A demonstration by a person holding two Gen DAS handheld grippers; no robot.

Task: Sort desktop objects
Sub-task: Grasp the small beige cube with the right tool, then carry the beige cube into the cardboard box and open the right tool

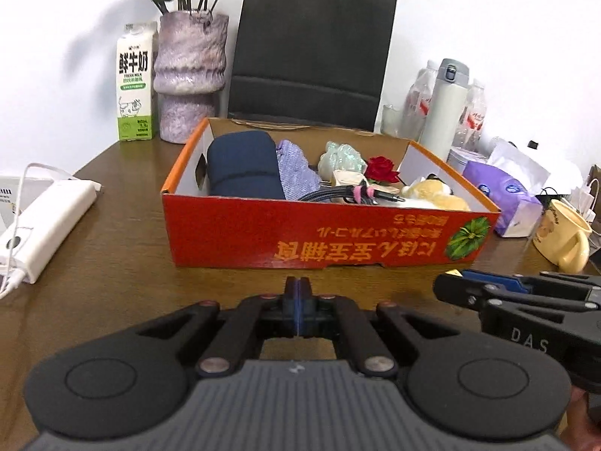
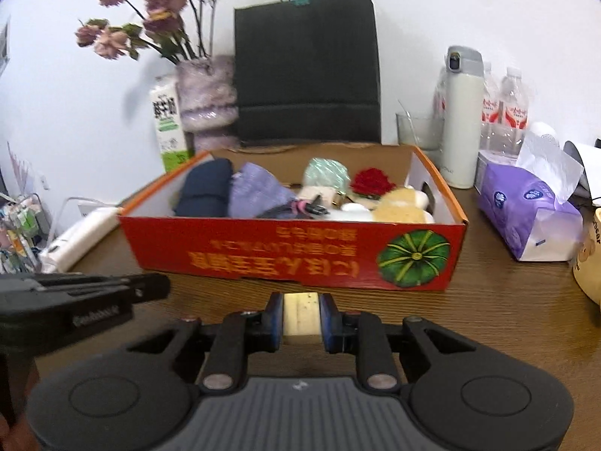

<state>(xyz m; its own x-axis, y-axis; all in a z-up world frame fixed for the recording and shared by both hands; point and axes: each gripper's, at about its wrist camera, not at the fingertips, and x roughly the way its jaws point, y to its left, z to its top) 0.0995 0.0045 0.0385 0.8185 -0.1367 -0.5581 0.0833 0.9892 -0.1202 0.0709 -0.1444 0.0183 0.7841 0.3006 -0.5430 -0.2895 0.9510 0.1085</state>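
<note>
while the right gripper (image 2: pixel 301 319) clamps a small cream block (image 2: pixel 300 314) and the left gripper (image 1: pixel 297 310) sits pinched empty, the carry likely ends over the red cardboard box (image 2: pixel 293 251).

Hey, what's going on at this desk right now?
A person is sorting desk items into the red box with two handheld grippers. The right gripper is shut on a small cream block just in front of the box. The left gripper is shut and empty. The box already holds a navy pouch, cables and a plush toy.
</note>
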